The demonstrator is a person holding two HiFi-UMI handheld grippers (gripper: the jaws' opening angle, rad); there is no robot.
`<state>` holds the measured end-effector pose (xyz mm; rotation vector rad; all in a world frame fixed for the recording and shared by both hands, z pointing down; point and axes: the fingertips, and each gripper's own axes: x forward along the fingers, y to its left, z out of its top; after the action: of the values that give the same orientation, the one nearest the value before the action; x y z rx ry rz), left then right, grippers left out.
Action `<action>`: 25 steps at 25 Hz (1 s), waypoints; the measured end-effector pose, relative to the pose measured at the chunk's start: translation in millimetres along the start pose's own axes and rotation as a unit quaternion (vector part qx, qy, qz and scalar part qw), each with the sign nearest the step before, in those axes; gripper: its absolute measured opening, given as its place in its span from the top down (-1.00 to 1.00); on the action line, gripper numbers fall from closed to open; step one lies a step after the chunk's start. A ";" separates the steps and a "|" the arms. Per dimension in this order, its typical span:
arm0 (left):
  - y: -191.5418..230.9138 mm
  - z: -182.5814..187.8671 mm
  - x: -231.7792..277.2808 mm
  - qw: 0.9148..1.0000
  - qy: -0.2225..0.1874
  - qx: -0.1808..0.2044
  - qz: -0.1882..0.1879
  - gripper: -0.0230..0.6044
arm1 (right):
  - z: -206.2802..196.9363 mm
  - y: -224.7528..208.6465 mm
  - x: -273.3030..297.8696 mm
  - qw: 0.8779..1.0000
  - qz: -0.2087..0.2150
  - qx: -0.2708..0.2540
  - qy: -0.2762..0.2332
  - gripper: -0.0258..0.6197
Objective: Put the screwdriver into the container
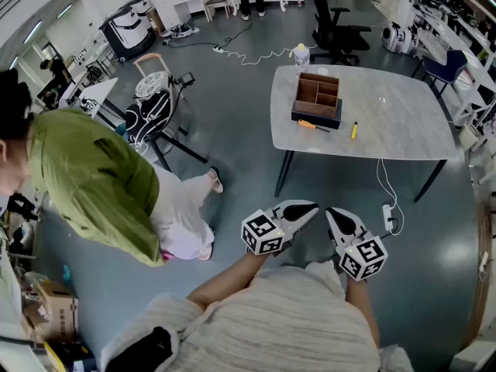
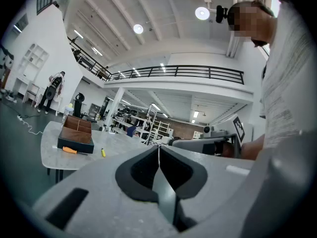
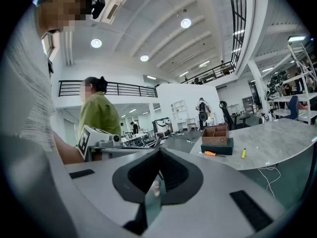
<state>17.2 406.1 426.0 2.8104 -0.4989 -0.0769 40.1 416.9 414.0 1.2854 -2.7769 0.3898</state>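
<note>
While the left gripper (image 1: 308, 207) and right gripper (image 1: 332, 212) sit pressed together, empty, the screwdriver (image 1: 313, 125) lies just beside the container (image 1: 315, 115); likely light and rigid, so pinch its orange handle.

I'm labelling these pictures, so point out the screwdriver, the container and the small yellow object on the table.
screwdriver (image 1: 308, 124), head view, on its orange handle.
container (image 1: 315, 115), head view, on its dark front wall.
yellow object (image 1: 354, 130), head view, on its middle.

The table (image 1: 395, 122) stands well ahead of both jaws. On it sits a container (image 1: 318, 99). A screwdriver (image 1: 313, 125) lies just beside its jaws-facing wall, a yellow pen (image 1: 354, 130) lies right of that, and a bottle (image 1: 301, 56) stands at the far edge.
</note>
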 end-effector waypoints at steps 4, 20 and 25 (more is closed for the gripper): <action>6.5 3.3 -6.0 1.000 -0.003 0.001 0.002 0.86 | 0.5 3.4 8.2 1.000 0.001 -0.002 0.000 0.89; 24.2 3.8 -13.5 1.000 -0.008 -0.014 0.002 0.86 | 4.8 10.1 29.6 1.000 0.015 -0.003 -0.002 0.88; 40.7 0.7 -4.4 1.000 -0.008 -0.023 0.007 0.86 | 1.3 -7.4 38.7 1.000 0.010 0.002 0.008 0.88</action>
<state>-0.5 370.8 437.0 2.7629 -0.5142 -0.1060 20.5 383.3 420.3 1.2511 -2.7792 0.4052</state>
